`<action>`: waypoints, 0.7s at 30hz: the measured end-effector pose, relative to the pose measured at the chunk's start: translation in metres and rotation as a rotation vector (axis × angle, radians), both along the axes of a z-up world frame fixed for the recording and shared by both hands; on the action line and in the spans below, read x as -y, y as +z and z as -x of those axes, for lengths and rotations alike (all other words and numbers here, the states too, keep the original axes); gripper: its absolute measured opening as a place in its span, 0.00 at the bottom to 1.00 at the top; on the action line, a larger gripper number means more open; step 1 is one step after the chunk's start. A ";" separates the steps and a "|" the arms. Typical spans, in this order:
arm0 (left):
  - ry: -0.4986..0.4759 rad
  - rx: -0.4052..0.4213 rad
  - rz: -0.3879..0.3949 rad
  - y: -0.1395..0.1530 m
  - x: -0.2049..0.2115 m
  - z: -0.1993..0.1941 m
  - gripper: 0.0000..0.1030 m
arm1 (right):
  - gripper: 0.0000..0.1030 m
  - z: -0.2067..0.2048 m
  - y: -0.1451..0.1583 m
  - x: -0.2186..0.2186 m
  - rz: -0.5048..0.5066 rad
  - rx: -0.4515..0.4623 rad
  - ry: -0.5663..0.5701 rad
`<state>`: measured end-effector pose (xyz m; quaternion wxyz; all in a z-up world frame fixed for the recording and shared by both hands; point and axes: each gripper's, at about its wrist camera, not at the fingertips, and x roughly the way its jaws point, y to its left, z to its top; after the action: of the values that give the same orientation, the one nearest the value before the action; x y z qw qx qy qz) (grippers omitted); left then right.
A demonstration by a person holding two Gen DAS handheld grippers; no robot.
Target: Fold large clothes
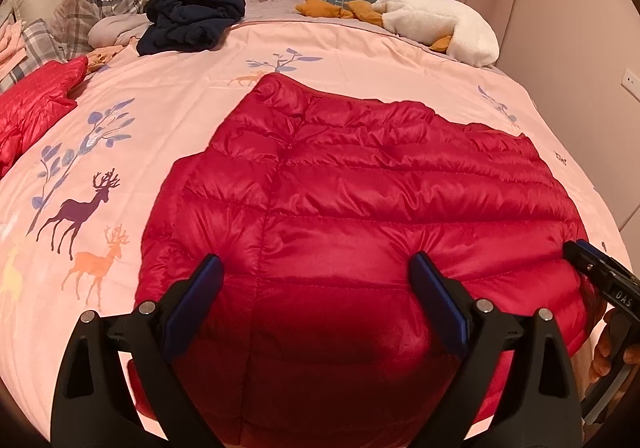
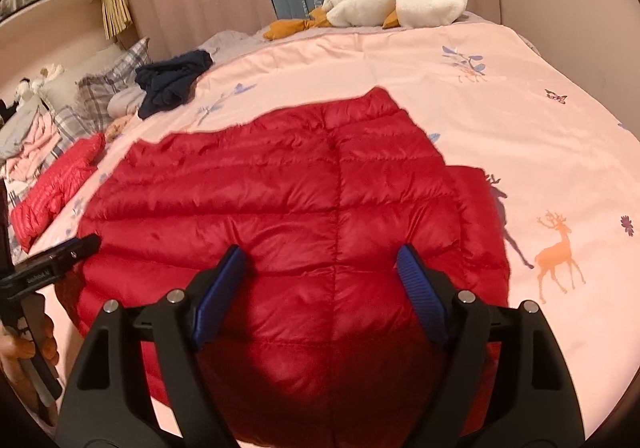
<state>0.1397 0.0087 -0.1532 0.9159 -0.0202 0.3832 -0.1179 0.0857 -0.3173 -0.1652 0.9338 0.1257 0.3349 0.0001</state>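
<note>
Red jacket [image 1: 360, 184]: lies flat on bed [image 1: 168, 104], seemingly partly folded; final folds remain. Left gripper [image 1: 316, 288], right gripper [image 2: 320, 280]: jaws released, holding nothing.

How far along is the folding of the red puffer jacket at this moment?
Partly done: the red puffer jacket lies flat on the pink duvet as a compact block, no sleeves sticking out. In hand: nothing; the left gripper and right gripper are both open over its near edge. Left: further folds, plus the second red jacket and dark garment.
</note>
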 end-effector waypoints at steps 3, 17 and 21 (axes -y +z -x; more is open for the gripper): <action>0.018 0.010 -0.010 0.004 -0.005 0.002 0.92 | 0.78 0.008 0.009 0.006 -0.009 0.024 -0.020; 0.055 -0.011 -0.006 -0.004 -0.022 -0.002 0.92 | 0.80 -0.003 -0.012 0.011 -0.004 -0.041 -0.039; 0.054 -0.018 0.002 -0.006 -0.022 -0.003 0.92 | 0.80 -0.005 -0.015 0.013 -0.024 -0.047 -0.034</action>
<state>0.1431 0.0311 -0.1590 0.9153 -0.0325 0.3905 -0.0933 0.0911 -0.3307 -0.1807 0.9240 0.1424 0.3546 -0.0149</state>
